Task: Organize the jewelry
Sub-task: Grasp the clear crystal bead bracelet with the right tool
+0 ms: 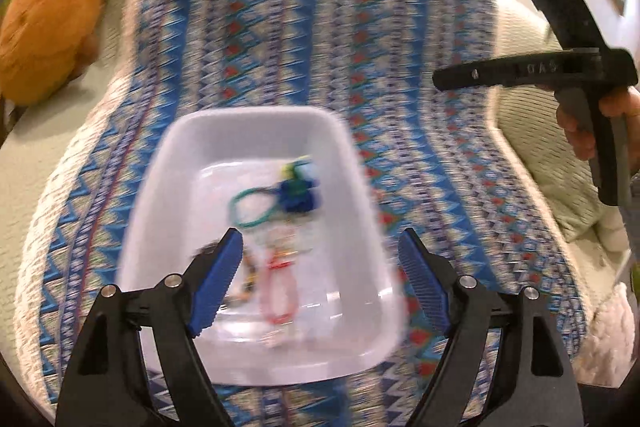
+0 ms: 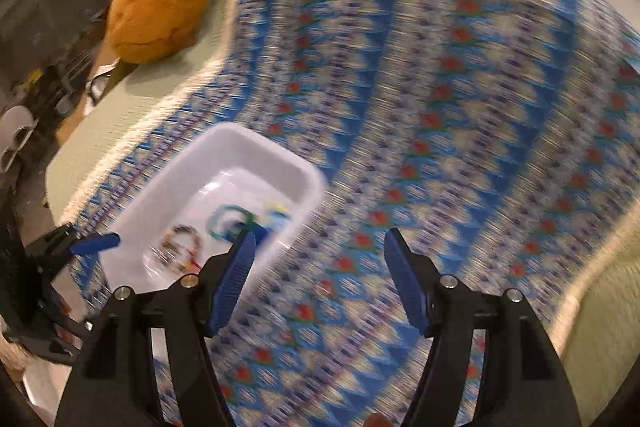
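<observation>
A white tray (image 1: 256, 131) holding the jewelry (image 1: 276, 199) sits on a patterned blanket (image 1: 420, 155), wide bare cloth to its right. Left gripper (image 1: 320, 283) hovers over the tray, right gripper (image 2: 316, 279) beside its rim; both spread apart, empty.

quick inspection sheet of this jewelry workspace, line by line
surface: patterned blue blanket over a pale green cover
job's things: white tray holds a green loop, a blue piece, a red loop and a beaded bracelet; blurred
clutter: orange plush toy at the blanket's edge
grippers: left gripper open above the tray; right gripper open over the blanket; both empty
cables: nothing seen
surroundings: dim shelves at the right view's left edge
</observation>
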Motion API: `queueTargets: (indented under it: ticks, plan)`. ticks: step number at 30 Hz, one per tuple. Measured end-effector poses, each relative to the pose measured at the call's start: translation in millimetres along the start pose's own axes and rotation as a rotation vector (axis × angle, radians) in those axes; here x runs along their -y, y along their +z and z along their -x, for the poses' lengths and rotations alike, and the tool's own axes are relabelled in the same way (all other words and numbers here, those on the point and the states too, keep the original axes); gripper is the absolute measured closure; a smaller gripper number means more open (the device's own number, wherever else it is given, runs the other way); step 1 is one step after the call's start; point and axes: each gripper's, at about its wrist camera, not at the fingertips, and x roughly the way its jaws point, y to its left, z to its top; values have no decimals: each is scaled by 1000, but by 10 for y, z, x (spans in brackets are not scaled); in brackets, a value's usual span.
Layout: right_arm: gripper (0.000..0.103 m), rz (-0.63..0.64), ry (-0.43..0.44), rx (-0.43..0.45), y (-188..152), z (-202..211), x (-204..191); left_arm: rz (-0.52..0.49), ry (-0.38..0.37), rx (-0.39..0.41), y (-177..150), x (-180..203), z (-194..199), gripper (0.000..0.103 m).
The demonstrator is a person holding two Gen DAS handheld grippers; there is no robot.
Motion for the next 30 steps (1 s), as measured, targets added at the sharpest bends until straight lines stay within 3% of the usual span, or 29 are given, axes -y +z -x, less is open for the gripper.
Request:
queueTargets:
  ticks: [7,14,19,30]
  plan:
    - [36,37,-77,-57,-817,174,370,-49,-81,-25,-6,596,-364,23]
    - [36,85,-65,-132,-1552,15,345,-24,-57,-97,-57,810,-873,22]
    - [36,61,-40,-134,-1744,-34,367,-24,9,-97,-2,949,-1077,22]
    - [36,62,12,-147,-1864,-256,302,-98,15,-45,0,1170,-1245,20]
